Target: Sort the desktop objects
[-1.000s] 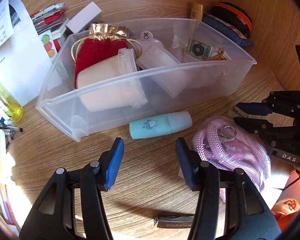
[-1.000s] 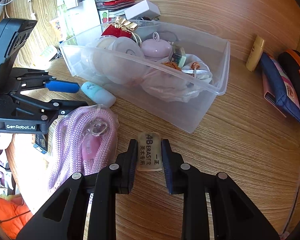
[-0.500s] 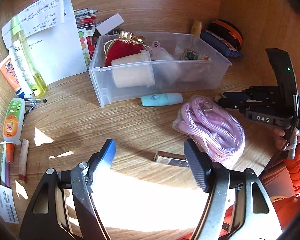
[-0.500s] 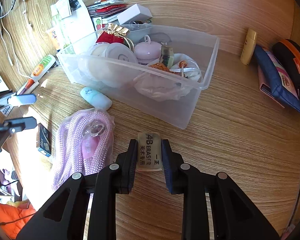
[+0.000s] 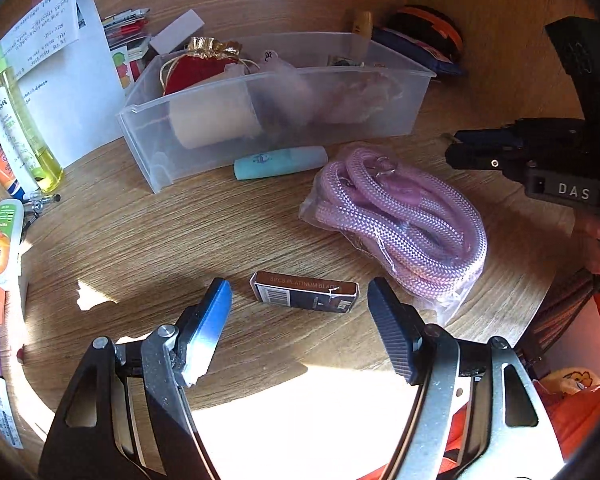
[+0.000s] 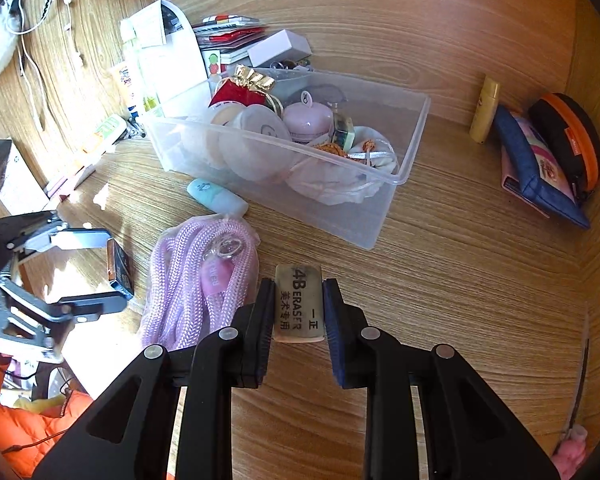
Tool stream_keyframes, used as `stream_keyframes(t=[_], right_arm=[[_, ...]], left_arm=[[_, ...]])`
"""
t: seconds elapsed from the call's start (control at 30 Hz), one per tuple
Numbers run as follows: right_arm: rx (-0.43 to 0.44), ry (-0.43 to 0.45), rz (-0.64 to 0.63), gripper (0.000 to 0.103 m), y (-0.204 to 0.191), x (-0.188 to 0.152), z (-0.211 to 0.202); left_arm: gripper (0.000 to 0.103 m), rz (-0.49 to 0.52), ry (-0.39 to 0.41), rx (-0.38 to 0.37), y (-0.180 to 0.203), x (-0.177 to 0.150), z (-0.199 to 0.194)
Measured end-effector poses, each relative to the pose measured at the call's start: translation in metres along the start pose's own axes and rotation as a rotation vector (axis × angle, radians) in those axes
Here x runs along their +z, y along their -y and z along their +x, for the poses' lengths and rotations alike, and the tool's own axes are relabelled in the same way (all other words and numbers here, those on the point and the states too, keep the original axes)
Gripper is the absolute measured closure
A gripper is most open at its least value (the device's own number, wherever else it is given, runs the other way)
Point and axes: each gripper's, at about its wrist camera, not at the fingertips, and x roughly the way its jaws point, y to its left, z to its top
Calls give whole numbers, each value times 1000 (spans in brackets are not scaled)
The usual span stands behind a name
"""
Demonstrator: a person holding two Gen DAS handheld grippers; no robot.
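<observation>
Right wrist view: the right gripper [image 6: 298, 312] is clamped on a 4B eraser [image 6: 299, 304], with both pads pressed against its long sides and the printed face turned up. The eraser is held clear of the wooden desk [image 6: 460, 280]. Just left of it lies a coiled pink rope in a clear bag [image 6: 200, 280]. Farther left, the left gripper [image 6: 96, 268] stands with its jaws apart on either side of a small brown blade box [image 6: 118, 266], without touching it. Beyond the rope, a mint green tube [image 6: 216, 198] lies against the near wall of a clear plastic bin [image 6: 400, 168]. The bin holds a red drawstring pouch [image 6: 236, 94], round white containers, a pink jar [image 6: 308, 122] and a white cloth bag. At far right, a yellow tube [image 6: 485, 110] stands by the back wall beside a blue pouch [image 6: 536, 168] and an orange-rimmed black case [image 6: 572, 140].

Left wrist view: the left gripper [image 5: 300, 312] is open wide and holds nothing. The blade box [image 5: 304, 291] lies flat on the desk [image 5: 160, 232] between the fingertips and slightly beyond them. The bagged rope [image 5: 400, 220] lies to the right. The right gripper [image 5: 484, 154] is seen at the right edge, held by a hand [image 5: 596, 244]. The green tube [image 5: 280, 162] and the bin [image 5: 148, 148] lie farther off. At far left stand a yellow bottle [image 5: 20, 120] and a sheet of paper [image 5: 60, 60].
</observation>
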Motion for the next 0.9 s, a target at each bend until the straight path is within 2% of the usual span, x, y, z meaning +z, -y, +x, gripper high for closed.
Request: stream_keyframes(t=[0.03,0.13,0.43,0.7,0.9], right_arm=[[-1,3,2,81,0,1,-1],[-3,12,6,81,0,3,-4],[20,62,22,81,1,18,-11],[26,128,31,81,0,40,-15],[28,148,53,81,9,55,-11]], left_arm=[[33,0,10,9,0,0,1],[56,-2,25,12,-2,0,3],[56,-58,87,29,-20,12,-12],[56,-111,166,41,-45,47,-27],[56,-115,212,40,-60,78,-30]])
